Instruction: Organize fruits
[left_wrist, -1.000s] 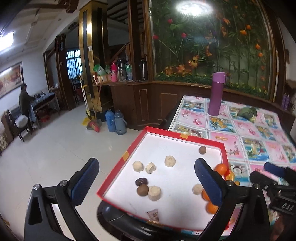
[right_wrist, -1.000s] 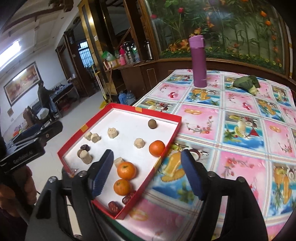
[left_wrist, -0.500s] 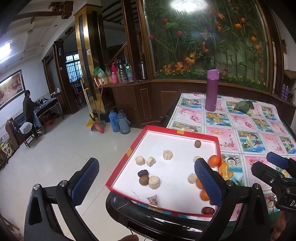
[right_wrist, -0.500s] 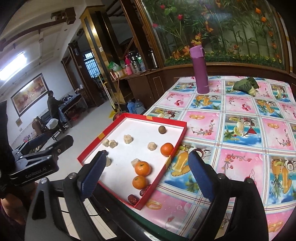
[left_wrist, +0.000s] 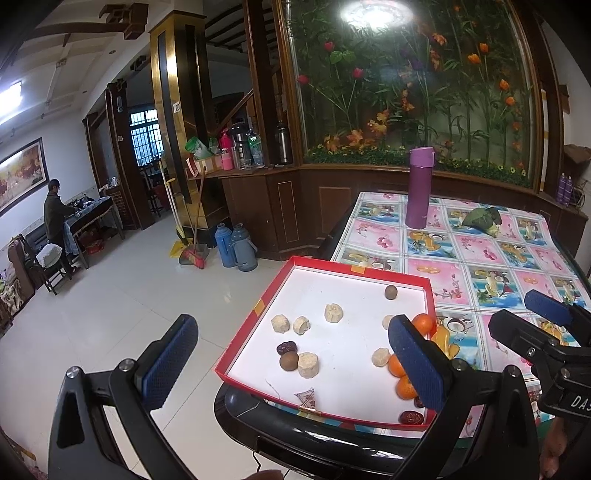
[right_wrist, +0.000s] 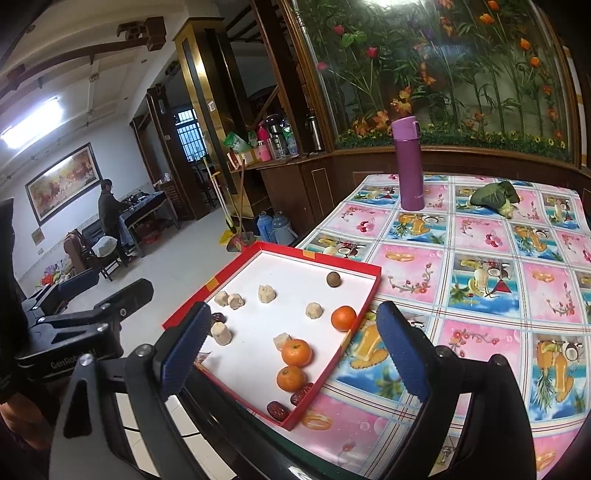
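A red-rimmed white tray sits at the table's near left corner. It holds three oranges, several pale peeled pieces, brown round fruits and red dates. My left gripper is open and empty, held back from the tray's near edge. My right gripper is open and empty, above the tray's near right part. Each gripper shows in the other's view.
A purple flask and a green leafy bundle stand at the table's far side on a pink fruit-print cloth. Floor lies left of the table, with blue thermoses and a broom.
Both grippers have pulled back and up from the tray, so it looks smaller and farther. Both stay open. The fruits have not moved.
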